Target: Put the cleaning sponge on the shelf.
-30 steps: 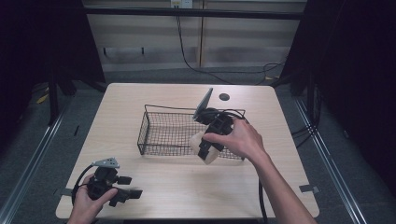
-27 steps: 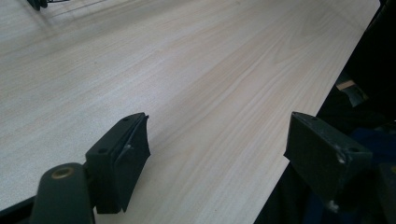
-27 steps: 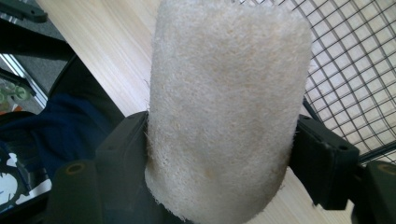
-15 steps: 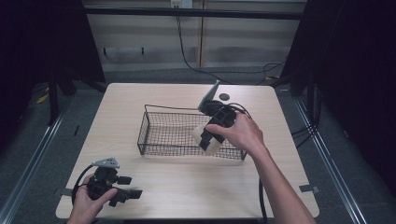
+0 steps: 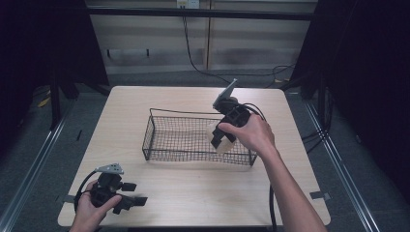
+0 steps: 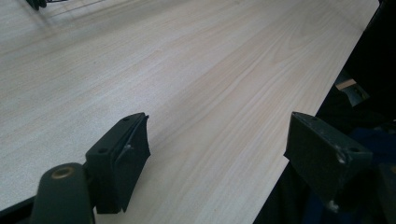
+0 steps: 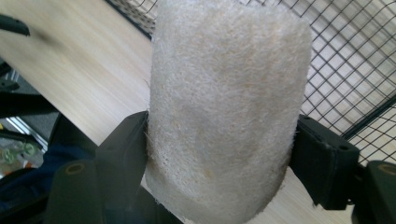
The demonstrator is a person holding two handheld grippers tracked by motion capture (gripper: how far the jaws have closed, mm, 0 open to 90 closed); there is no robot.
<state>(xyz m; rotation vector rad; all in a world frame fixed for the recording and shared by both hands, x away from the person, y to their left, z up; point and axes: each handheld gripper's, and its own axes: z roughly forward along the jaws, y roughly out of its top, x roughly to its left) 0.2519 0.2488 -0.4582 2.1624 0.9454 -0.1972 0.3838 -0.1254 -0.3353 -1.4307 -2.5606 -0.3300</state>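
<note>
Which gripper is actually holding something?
The right gripper, over the wire basket: its jaws clamp a pale fibrous roll. The left gripper sits open near the table's front corner, nothing between its jaws.

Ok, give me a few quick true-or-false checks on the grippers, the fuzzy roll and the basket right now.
1. The right gripper is shut on the fuzzy cream roll. True.
2. The roll lies flat on the floor of the wire basket. False: it is held up in the jaws at the basket's near right side.
3. The left gripper holds a second roll. False: its jaws stand open with nothing between them, over bare table.
4. The left gripper sits at the table's near left corner, well apart from the basket. True.
5. The basket is solid plastic. False: it is black wire mesh, and the table shows through it.
</note>
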